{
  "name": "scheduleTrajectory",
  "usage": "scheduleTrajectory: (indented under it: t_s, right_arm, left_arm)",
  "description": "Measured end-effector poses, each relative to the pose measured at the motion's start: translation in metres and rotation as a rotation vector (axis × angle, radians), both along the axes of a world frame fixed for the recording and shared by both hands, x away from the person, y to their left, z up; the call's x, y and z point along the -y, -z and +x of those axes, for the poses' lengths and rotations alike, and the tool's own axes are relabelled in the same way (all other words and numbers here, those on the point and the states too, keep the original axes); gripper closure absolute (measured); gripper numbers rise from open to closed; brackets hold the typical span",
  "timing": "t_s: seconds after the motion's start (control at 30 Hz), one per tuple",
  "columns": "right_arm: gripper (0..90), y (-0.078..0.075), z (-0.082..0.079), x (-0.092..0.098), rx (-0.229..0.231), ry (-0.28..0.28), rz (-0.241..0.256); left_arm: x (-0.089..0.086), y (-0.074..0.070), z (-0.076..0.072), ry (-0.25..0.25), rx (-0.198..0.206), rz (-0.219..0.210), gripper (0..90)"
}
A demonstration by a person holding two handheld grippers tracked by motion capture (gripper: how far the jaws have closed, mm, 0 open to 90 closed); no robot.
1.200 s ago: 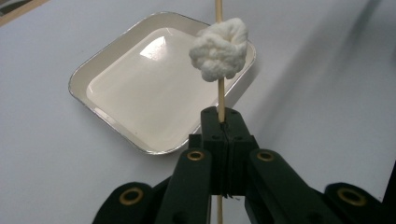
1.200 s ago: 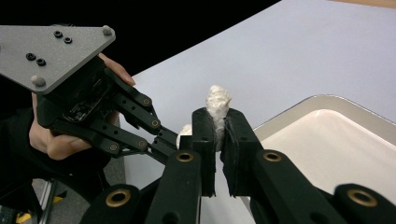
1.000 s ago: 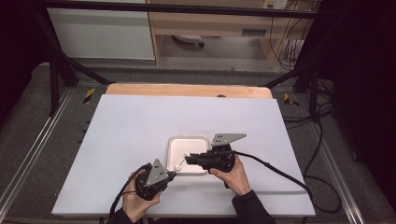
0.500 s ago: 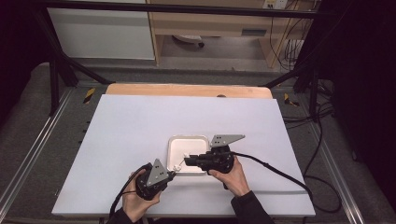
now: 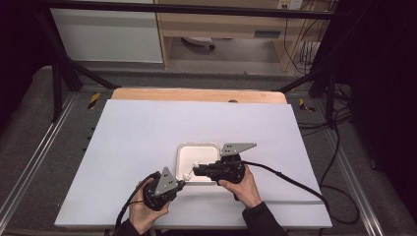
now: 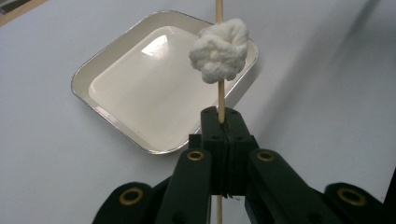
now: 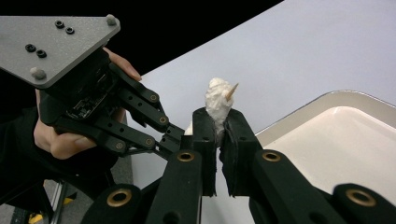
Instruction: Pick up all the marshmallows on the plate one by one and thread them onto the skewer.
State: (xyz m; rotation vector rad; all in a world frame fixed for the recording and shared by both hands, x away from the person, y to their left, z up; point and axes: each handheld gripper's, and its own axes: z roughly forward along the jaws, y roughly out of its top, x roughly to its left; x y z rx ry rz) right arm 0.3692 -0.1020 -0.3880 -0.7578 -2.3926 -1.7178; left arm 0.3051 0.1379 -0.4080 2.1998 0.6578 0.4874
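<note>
Both grippers are showing black jaws and black linked arms with brass-coloured pivot rings. The left gripper [image 5: 181, 183] and right gripper [image 5: 195, 171] are each carrying a grey three-cornered plate with small dark screws. Black cables are trailing from both. Dark sleeves are covering the person's forearms.

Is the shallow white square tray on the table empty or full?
Empty. The shallow white square tray shows a bare glossy bottom; the white fluffy lump sits on the thin wooden skewer instead.

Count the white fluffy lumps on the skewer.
1: a white lump threaded on the skewer, above the tray's near edge, pinched by the right claw. Others may be hidden.
</note>
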Motion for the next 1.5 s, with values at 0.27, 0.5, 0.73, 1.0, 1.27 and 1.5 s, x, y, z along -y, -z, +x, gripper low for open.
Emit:
scheduleTrajectory:
  t_s: [0.27, 0.5, 0.73, 1.0, 1.27, 1.5]
  right_arm:
    - [85.1, 0.0022, -0.0003, -0.0018, -0.008, 0.0, 0.005]
    - [85.1, 0.0035, -0.0007, -0.0022, -0.01, -0.004, 0.002]
    - [85.2, 0.0062, -0.0005, -0.0037, -0.017, -0.003, 0.003]
    - [85.3, 0.0059, -0.0014, -0.0039, -0.019, -0.005, 0.01]
    - [78.3, -0.0009, -0.0042, 0.0003, 0.016, 0.015, 0.022]
    - [51.0, -0.0024, -0.0049, 0.0008, 0.031, 0.052, 0.028]
  left_arm:
    - [-0.0003, 0.0002, 0.0007, -0.002, 0.0, 0.001, 89.0]
    - [0.0, -0.0005, 0.0002, -0.001, 0.002, 0.005, 89.0]
    - [-0.0008, -0.0003, 0.0007, -0.005, 0.0, 0.006, 89.0]
    - [0.0003, -0.0003, 0.0005, 0.003, 0.003, -0.003, 89.0]
    - [-0.0034, -0.0014, 0.0006, 0.02, 0.009, -0.058, 89.0]
    - [-0.0037, 0.0018, 0.0017, 0.02, 0.003, -0.059, 89.0]
